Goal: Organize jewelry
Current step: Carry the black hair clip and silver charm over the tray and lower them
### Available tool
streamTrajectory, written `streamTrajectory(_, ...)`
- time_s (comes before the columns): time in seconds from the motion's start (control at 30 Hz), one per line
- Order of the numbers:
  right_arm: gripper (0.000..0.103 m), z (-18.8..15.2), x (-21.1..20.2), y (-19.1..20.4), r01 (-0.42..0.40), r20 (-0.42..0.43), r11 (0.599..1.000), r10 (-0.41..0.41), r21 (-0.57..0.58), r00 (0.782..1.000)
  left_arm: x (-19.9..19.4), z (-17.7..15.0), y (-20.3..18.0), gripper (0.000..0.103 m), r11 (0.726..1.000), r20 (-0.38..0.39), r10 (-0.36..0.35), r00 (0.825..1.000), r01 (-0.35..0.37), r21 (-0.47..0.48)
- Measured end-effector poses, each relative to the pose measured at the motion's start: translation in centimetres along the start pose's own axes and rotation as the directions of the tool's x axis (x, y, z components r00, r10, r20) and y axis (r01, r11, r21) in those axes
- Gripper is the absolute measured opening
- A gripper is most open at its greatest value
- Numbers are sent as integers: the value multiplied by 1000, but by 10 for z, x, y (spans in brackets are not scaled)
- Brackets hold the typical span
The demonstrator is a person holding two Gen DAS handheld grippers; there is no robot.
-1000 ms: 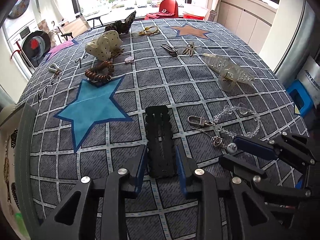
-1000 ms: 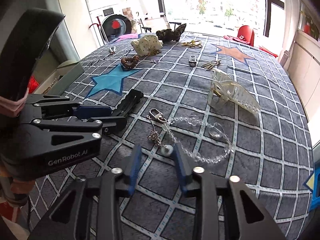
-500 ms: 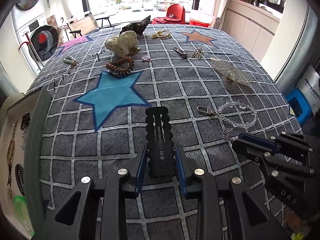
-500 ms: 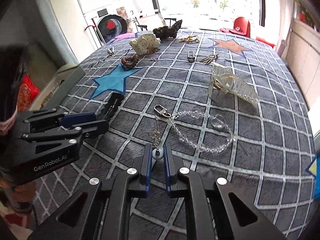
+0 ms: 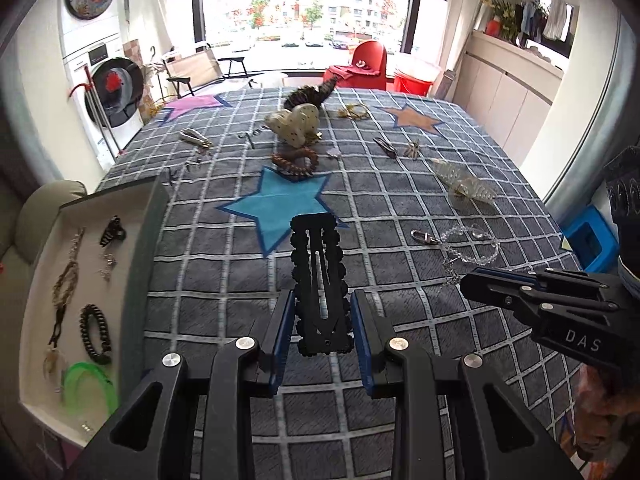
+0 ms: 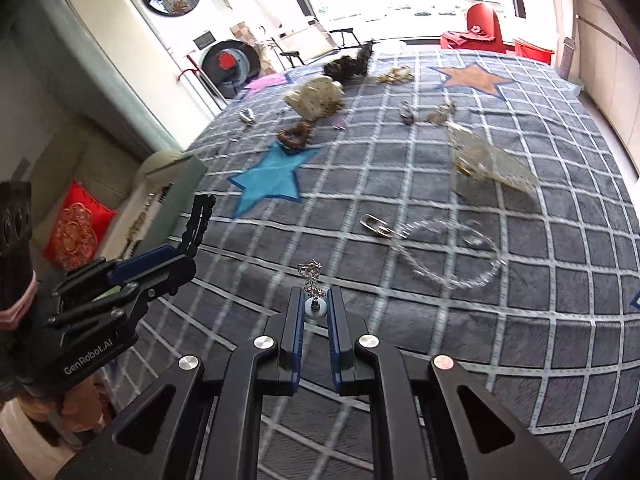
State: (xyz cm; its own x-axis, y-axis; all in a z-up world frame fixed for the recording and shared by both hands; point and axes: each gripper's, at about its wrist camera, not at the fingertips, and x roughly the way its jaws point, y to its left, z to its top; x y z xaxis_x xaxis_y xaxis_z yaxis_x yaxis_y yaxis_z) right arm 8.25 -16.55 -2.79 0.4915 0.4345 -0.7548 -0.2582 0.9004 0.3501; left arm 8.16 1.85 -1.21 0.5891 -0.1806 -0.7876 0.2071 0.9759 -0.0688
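Both tools now raised off the bedspread (image 5: 400,184), black hair clip (image 5: 319,280) and earring (image 6: 313,288) aloft.

Black scalloped hair clip (image 5: 320,280) is pinched at its base in the left tool (image 5: 323,344), sticking straight out, off the bed. A small silvery charm with a round bead (image 6: 313,296) is clamped in the right tool (image 6: 314,316), its chain bit poking up. The clear bead strand with a metal clasp (image 6: 448,252) lies looped on the grey checked bedspread (image 6: 520,340), near a clear claw clip (image 6: 488,164).
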Motion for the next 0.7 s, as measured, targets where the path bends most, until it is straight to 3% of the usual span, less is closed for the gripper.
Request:
streamTrajectory(0.37,12,37,15,79,-97,-12,990,96,-103,995,-38,-4,74,31,993,57,100,993,-96,-69)
streamTrajectory(0.7,12,80,70,159,-195,-75,964,184,-178,980,-41,7,170,31,954,48,263,964,-252,-162)
